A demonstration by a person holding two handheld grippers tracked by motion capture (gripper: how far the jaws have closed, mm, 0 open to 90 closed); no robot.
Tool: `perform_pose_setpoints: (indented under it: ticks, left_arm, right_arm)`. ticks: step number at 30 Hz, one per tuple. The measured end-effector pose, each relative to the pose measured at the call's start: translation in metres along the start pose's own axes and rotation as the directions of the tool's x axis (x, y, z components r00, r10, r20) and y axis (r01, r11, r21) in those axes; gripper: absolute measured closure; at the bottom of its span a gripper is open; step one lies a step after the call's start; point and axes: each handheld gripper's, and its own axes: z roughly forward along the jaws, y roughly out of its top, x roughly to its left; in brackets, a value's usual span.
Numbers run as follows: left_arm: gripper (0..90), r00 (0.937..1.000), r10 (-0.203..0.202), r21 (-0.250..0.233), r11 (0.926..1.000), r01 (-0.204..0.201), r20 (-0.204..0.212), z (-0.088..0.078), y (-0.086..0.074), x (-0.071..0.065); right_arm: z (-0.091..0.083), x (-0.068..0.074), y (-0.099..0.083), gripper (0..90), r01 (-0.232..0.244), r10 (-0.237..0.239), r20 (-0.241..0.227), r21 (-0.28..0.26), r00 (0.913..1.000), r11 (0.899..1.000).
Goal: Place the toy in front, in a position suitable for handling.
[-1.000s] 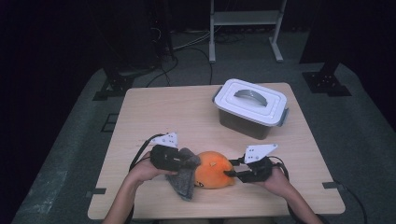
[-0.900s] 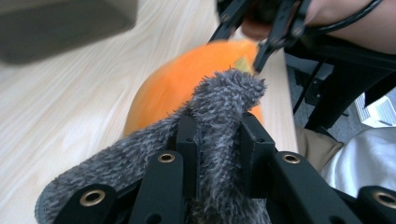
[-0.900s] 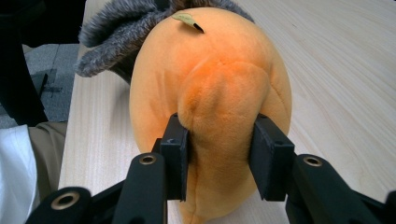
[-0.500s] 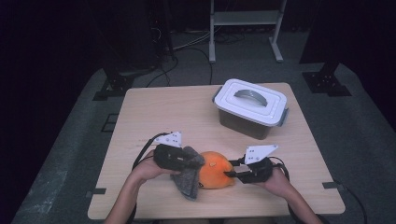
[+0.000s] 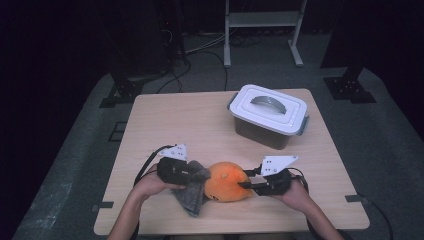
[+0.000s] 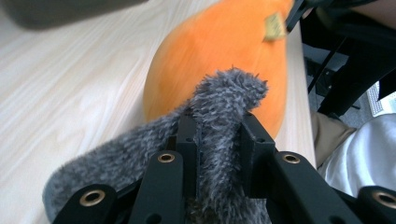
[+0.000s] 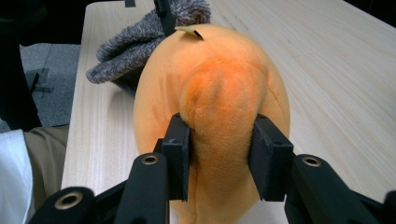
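With my left gripper [image 6: 217,135] pinched on a fold of the grey fuzzy cloth [image 6: 140,158], I've got it bunched against the side of the orange plush toy [image 5: 227,181], probably to rub or wipe it. Right gripper [image 7: 219,140] is clamped on a bulge of that toy's other end, my guess: to pin it so it can't slide under the cloth. Toy sits at the near middle of the wooden table [image 5: 200,120], between both hands. White lidded bin [image 5: 269,114] stands well apart, far right, lid on, untouched.
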Motion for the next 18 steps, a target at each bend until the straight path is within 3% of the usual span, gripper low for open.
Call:
perform_pose_setpoints:
  ticks: [5, 8, 12, 18]
  left_arm:
    - [72.8, 0.9971, 0.063, -0.046, 0.9971, -0.061, 0.043, 0.004, 0.026, -0.012]
    - [72.8, 0.9948, 0.098, 0.007, 0.9951, -0.098, 0.028, 0.010, 0.034, -0.018]
    - [72.9, 0.9982, 0.059, 0.032, 0.9978, -0.059, 0.014, 0.012, 0.024, -0.010]
    - [73.0, 0.9999, 0.006, 0.010, 0.9999, -0.006, 0.016, 0.006, 0.010, -0.001]
  right_arm:
    - [-0.001, 0.002, 0.002, 61.8, 0.010, -0.010, 0.007, 0.003, 0.9999, 1.000]
    - [-0.002, 0.005, 0.005, 61.3, 0.026, -0.026, 0.007, 0.002, 0.9996, 1.000]
    - [-0.003, 0.002, 0.002, 51.4, 0.009, -0.009, 0.004, -0.001, 0.9999, 1.000]
    - [-0.005, -0.012, -0.001, 40.5, -0.047, 0.047, -0.004, -0.029, 0.9989, 0.998]
